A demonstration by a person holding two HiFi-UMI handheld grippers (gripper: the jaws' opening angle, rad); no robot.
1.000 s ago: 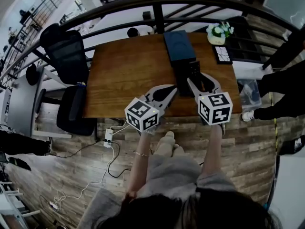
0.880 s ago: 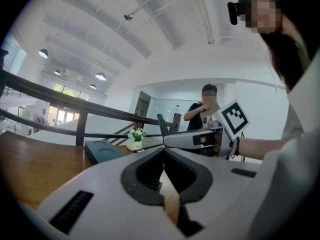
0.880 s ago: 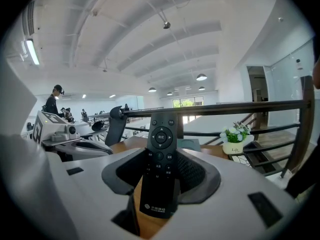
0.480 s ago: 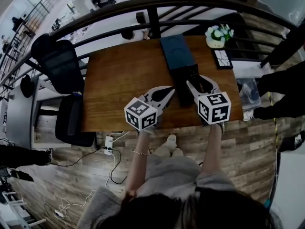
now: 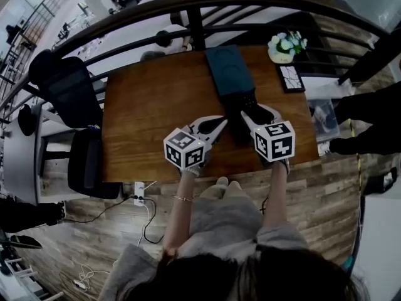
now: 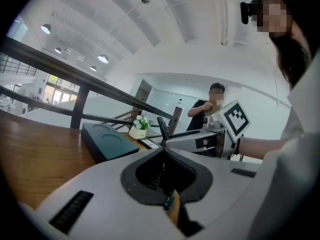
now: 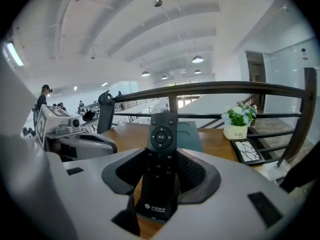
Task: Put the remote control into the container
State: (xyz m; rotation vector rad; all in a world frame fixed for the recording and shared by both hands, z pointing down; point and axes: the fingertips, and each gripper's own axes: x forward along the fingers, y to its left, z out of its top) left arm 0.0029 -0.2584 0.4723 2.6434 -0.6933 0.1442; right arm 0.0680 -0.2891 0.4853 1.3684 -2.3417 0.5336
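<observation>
The wooden table (image 5: 150, 105) is lying broad and bare across its left half, leaving the left gripper (image 5: 219, 123) plenty of open room. That gripper is hovering just inside the near edge with its jaws pressing together on nothing. Beyond the far edge a dark railing (image 5: 188, 5) is curving round, and an office chair (image 5: 66, 86) is standing off the left side. A potted plant (image 5: 285, 46) and a patterned tile (image 5: 291, 77) are crowding the far right corner. The dark container (image 5: 229, 68) is lying lengthwise at the far middle. Just short of its near end, the right gripper (image 7: 161, 156) is clamping the remote control (image 7: 161, 134) by its middle. The remote is slim and black, showing a round navigation ring, small buttons and a white logo at its lower end, with its button end pointing toward the container.
</observation>
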